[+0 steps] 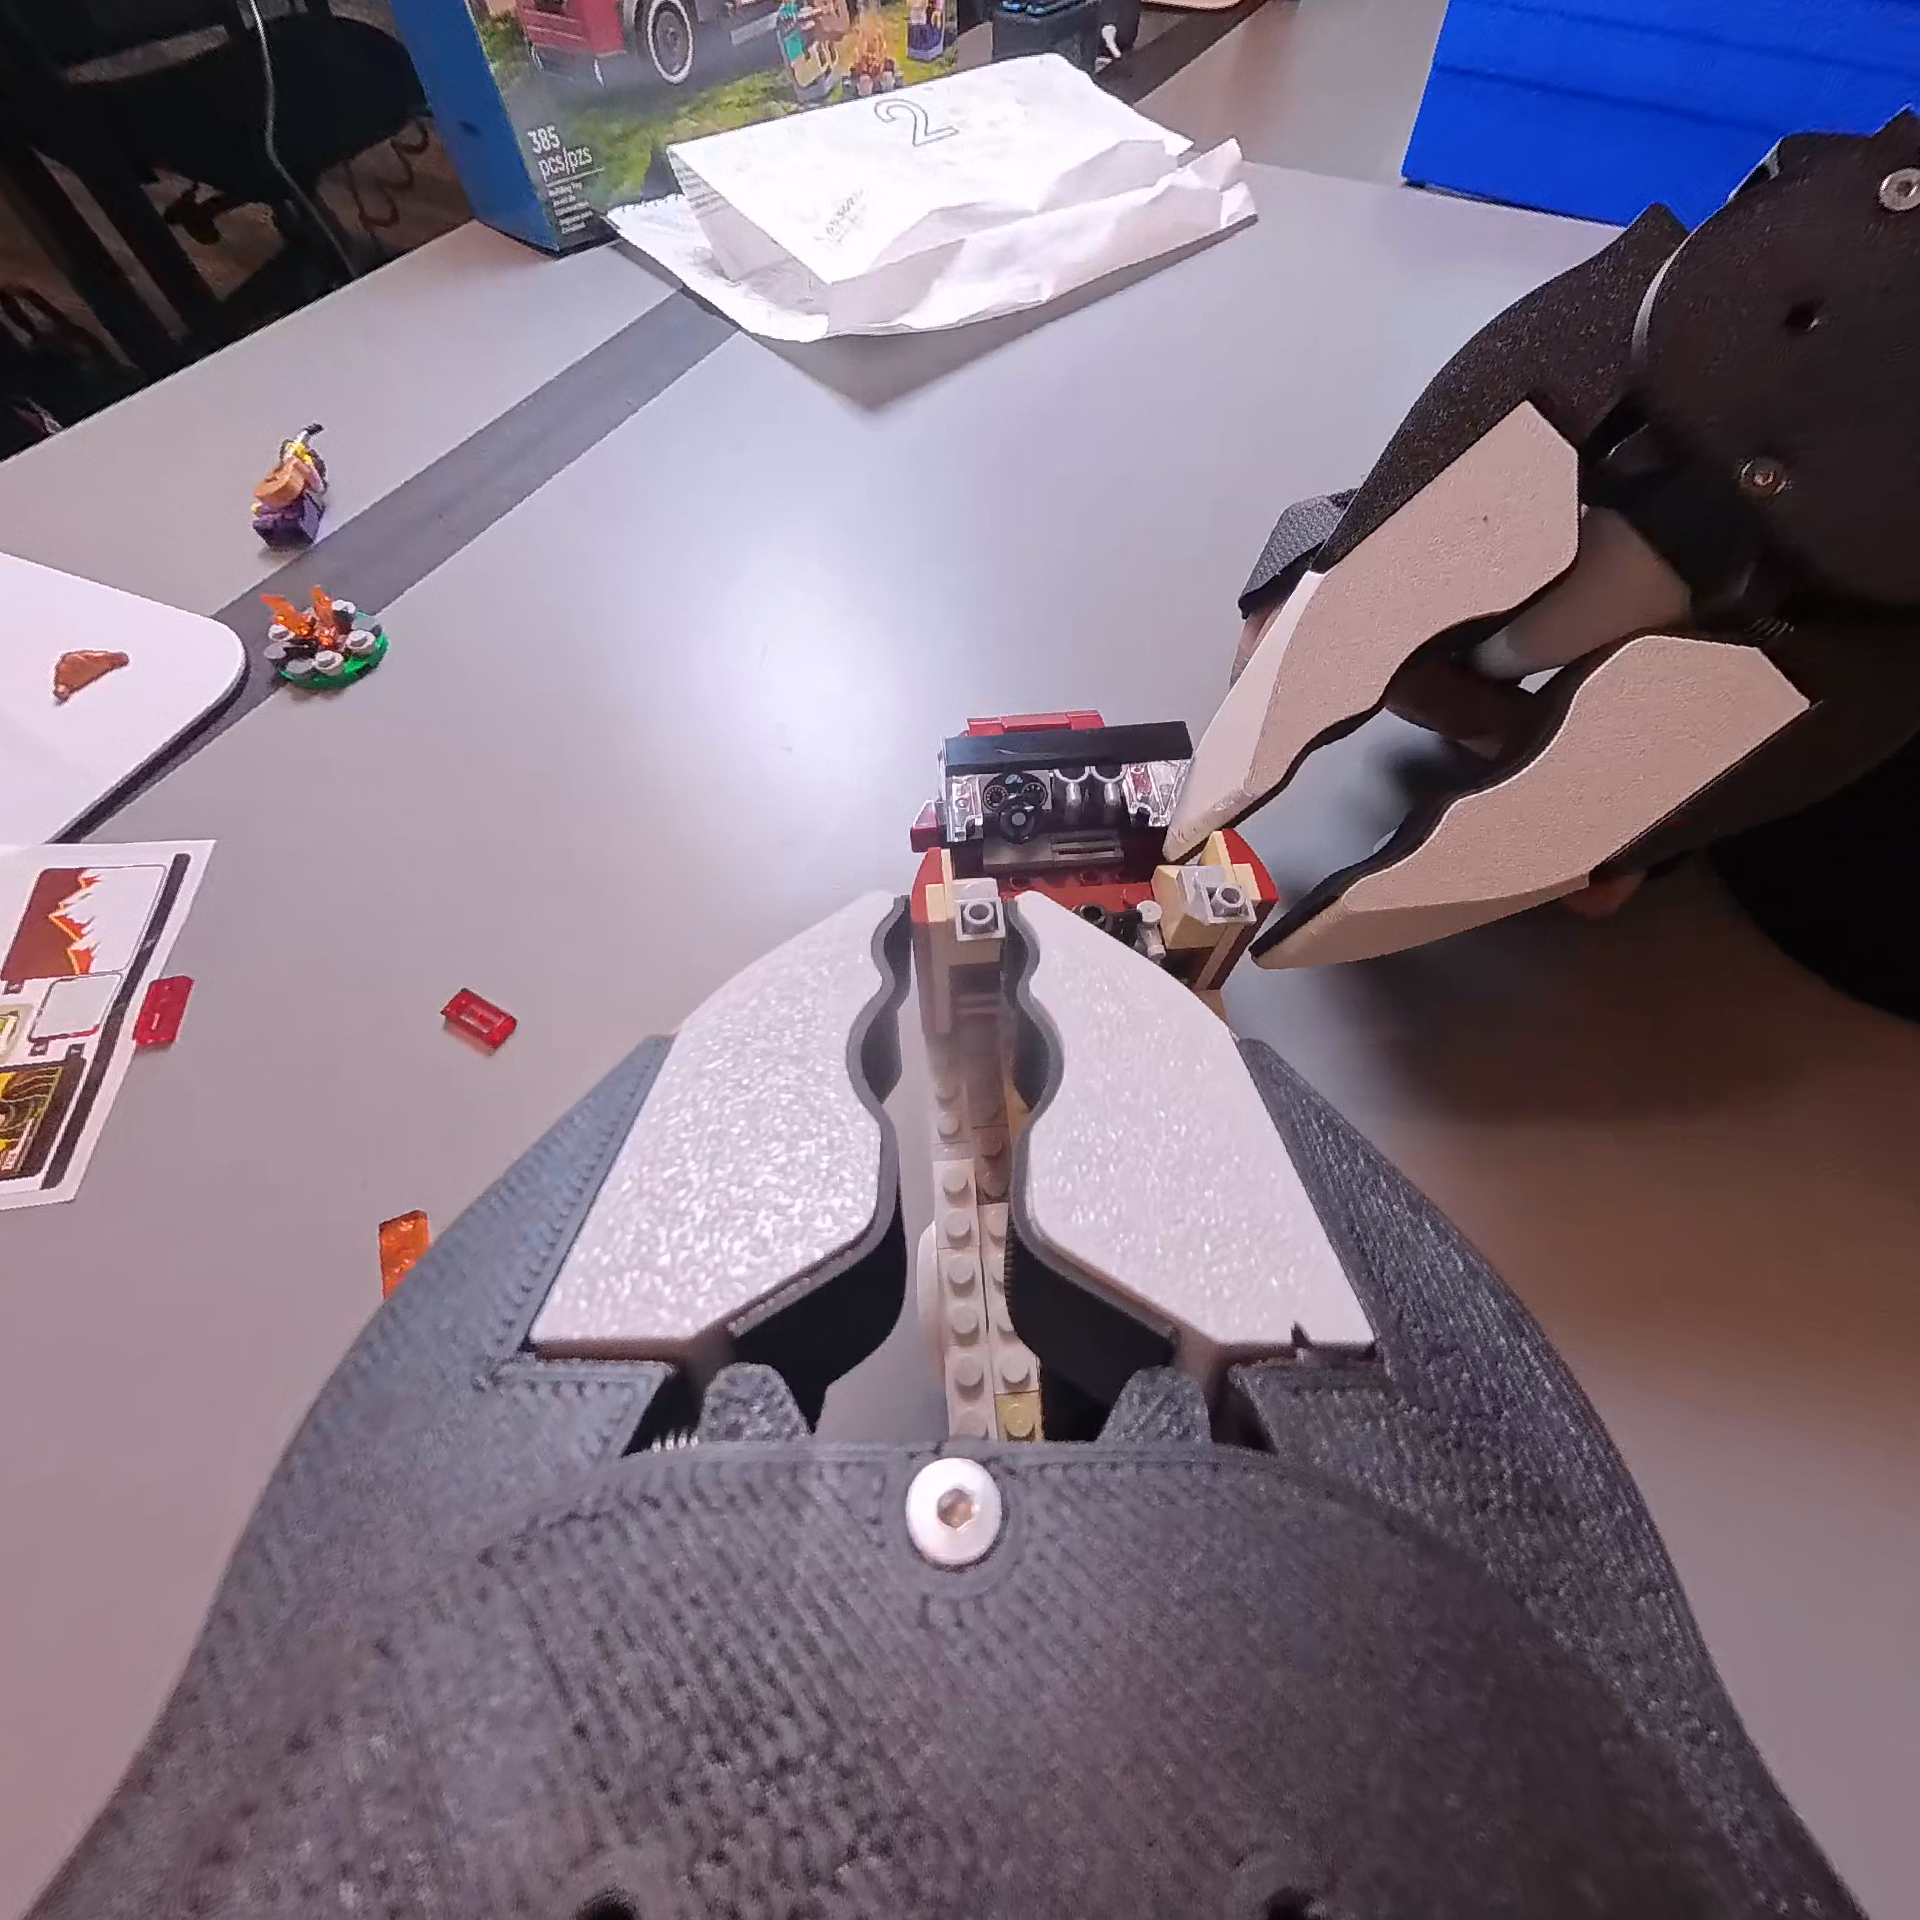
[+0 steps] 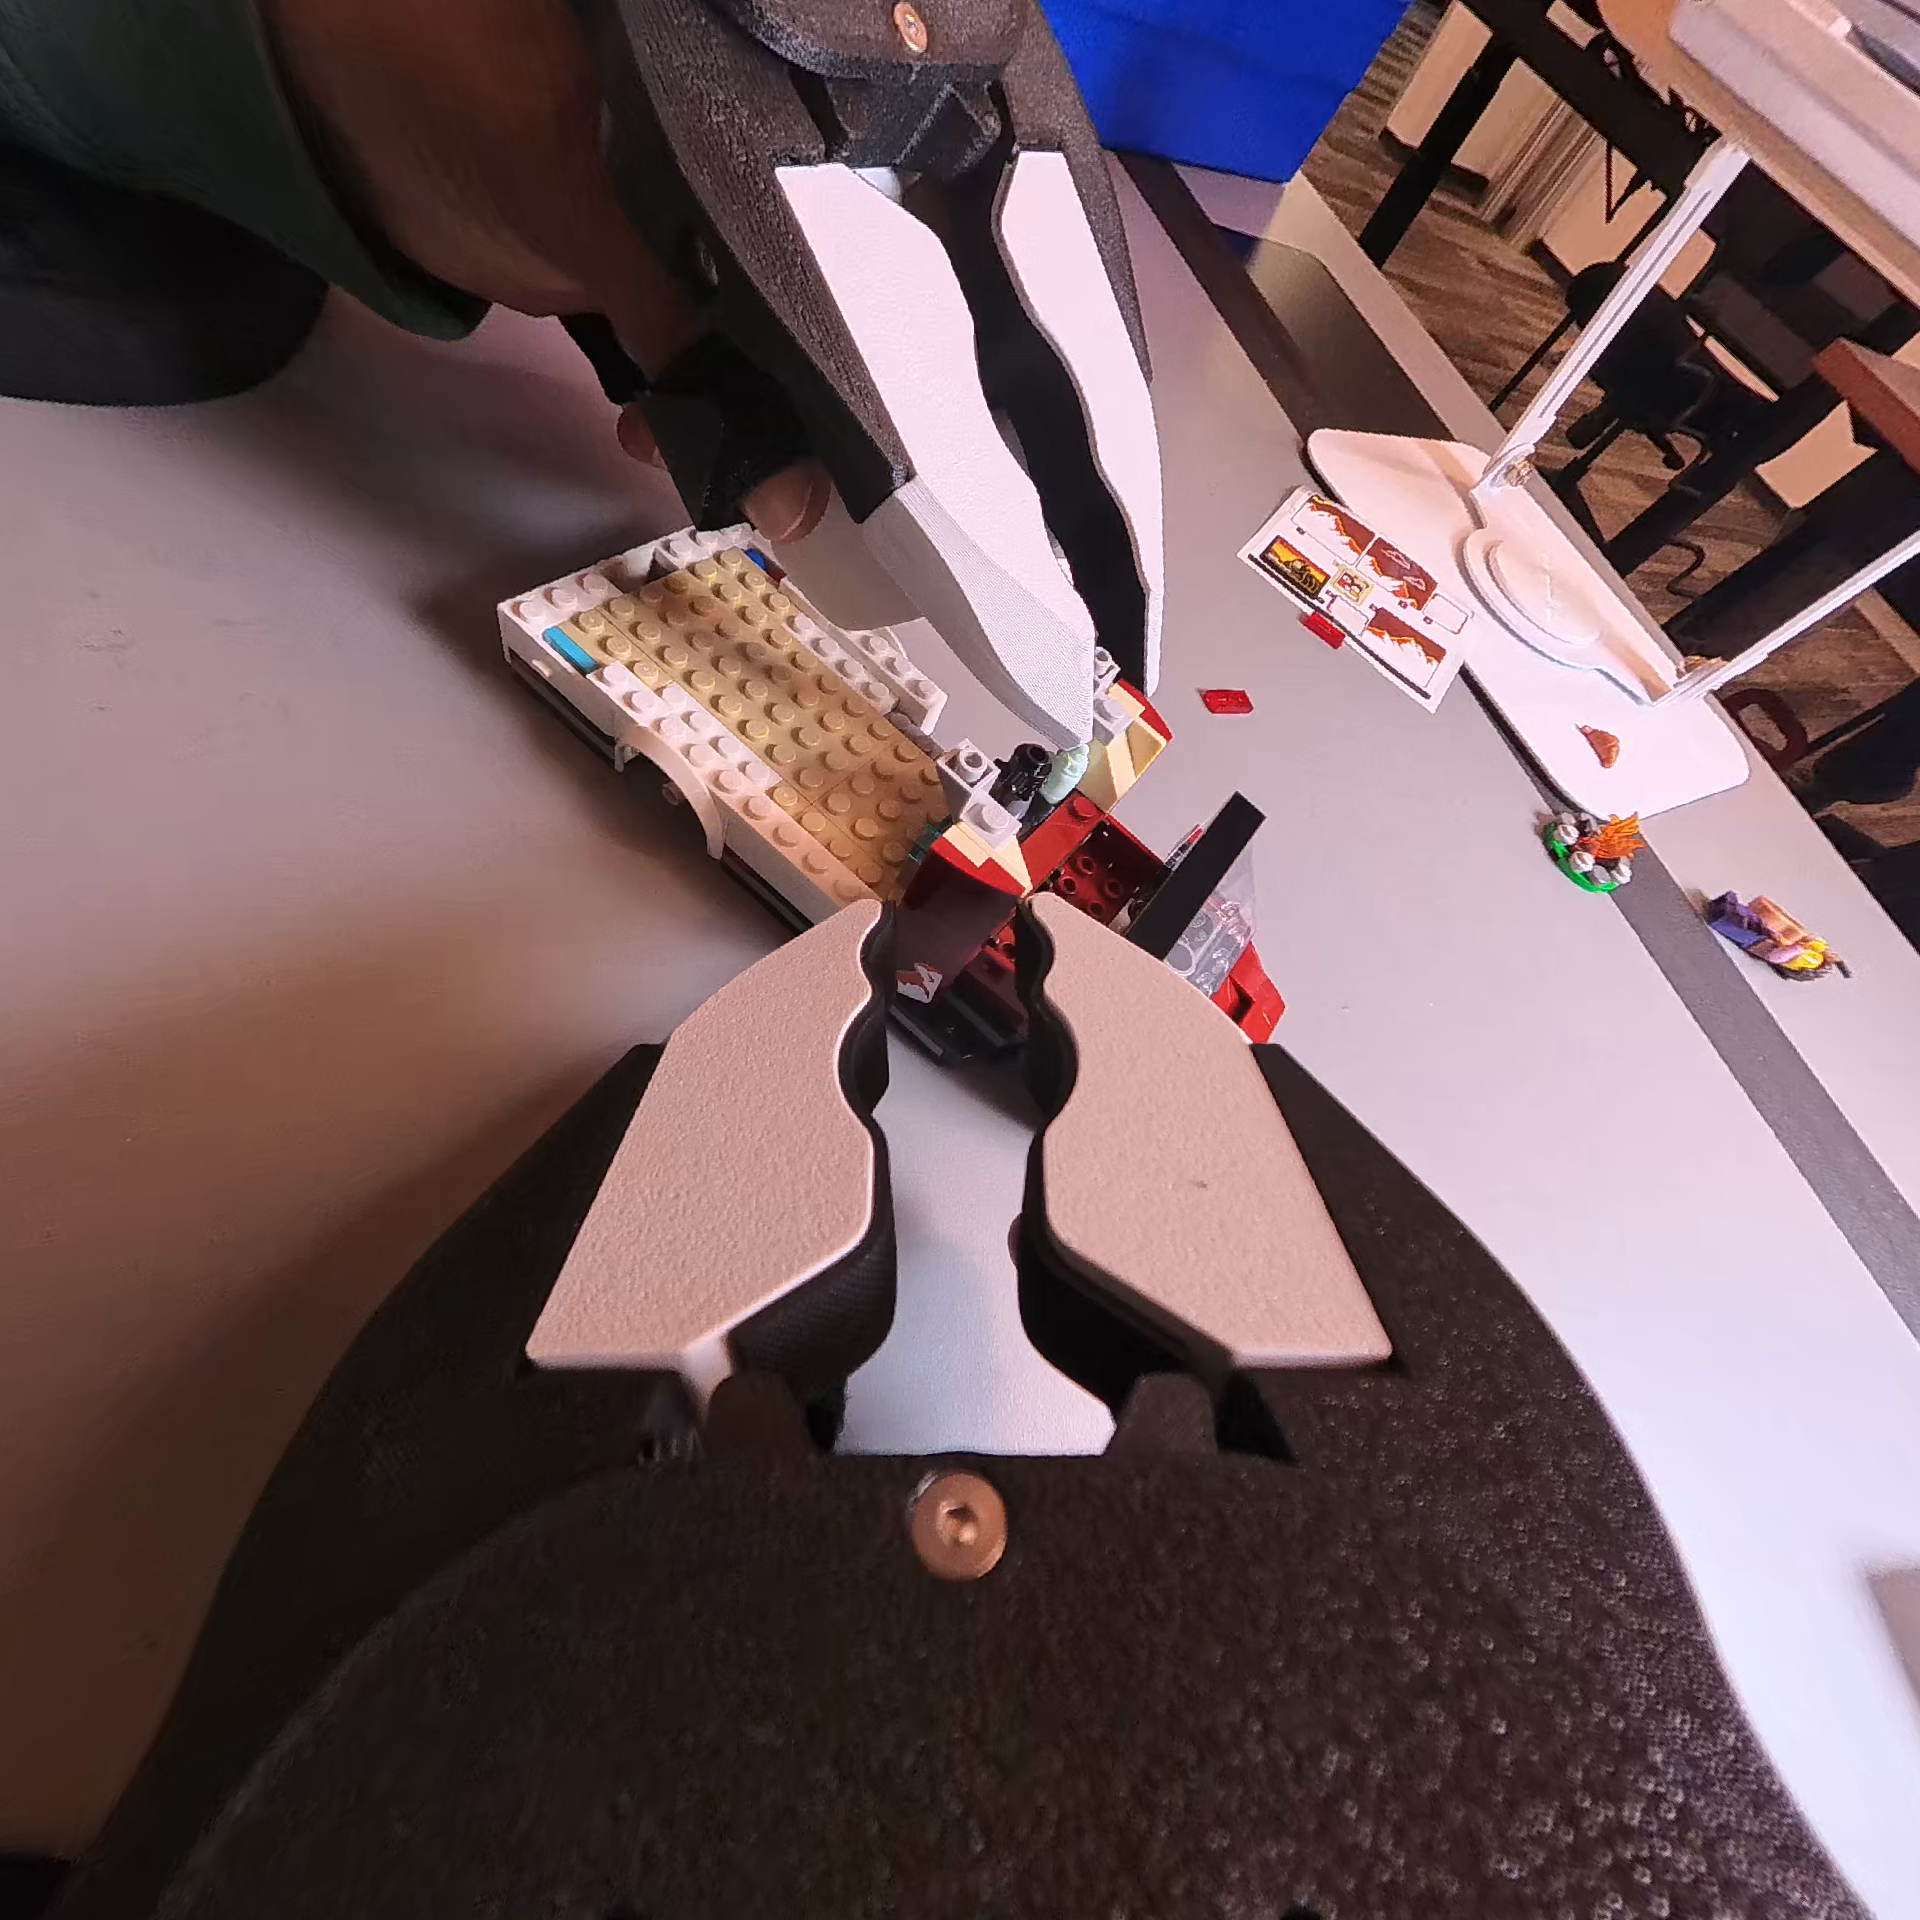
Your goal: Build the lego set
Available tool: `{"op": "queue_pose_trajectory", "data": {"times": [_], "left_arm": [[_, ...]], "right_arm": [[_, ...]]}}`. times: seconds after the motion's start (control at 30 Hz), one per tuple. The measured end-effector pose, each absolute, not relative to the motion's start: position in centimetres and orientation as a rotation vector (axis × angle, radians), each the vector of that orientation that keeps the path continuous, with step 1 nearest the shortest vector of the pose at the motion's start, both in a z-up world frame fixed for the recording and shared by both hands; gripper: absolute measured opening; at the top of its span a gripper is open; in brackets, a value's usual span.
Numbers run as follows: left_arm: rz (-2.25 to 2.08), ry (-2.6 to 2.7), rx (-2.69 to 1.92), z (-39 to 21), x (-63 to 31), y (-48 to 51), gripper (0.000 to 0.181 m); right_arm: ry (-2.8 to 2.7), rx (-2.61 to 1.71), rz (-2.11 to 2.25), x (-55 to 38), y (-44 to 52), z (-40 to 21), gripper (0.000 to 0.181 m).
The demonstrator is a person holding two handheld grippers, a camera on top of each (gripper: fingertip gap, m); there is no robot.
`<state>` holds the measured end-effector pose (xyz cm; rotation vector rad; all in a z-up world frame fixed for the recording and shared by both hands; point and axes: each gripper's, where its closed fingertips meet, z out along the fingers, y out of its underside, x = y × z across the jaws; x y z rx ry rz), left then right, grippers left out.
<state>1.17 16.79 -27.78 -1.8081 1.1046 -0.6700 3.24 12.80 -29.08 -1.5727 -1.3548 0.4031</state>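
1. Dark-red and tan, your half-built lego camper (image 2: 790, 748) sits on the grey table (image 1: 727, 582): floor, cab and windscreen are on; walls and roof are not.
2. Your left gripper (image 1: 958, 914) is clamped on the camper's left side wall.
3. Your right gripper (image 2: 956, 920) straddles the right cab door; whether it pinches, you cannot tell.
4. Loose red tiles (image 1: 478, 1016), the sticker sheet (image 1: 73, 997) and the bag (image 1: 935, 197) suggest plenty remains.

One lego truck (image 1: 1081, 831), two red tiles (image 1: 478, 1016), one orange tile (image 1: 403, 1242), one campfire (image 1: 324, 646), one minifigure (image 1: 293, 488), one sticker sheet (image 1: 73, 1023).
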Motion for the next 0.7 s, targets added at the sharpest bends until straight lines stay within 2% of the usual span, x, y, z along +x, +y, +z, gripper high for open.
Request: {"op": "queue_pose_trajectory", "data": {"times": [0.17, 0.4, 0.53, 0.7], "left_arm": [[-0.693, 1.111, -1.803, -27.7, 1.1, 16.6, 0.017], [-0.775, 1.123, -1.800, -27.6, 0.5, 16.0, 0.028], [-0.750, 1.191, -1.895, -29.6, -1.0, 15.5, 0.037], [-0.744, 1.225, -2.022, -30.8, -3.4, 14.7, 0.040]], "right_arm": [[-1.360, -1.571, 0.401, 3.2, 12.7, -29.1, 0.021], [-1.368, -1.565, 0.397, 3.2, 12.6, -29.1, 0.022], [-1.366, -1.566, 0.397, 3.3, 12.6, -29.1, 0.022], [-1.355, -1.575, 0.394, 3.3, 12.8, -29.1, 0.020]]}}
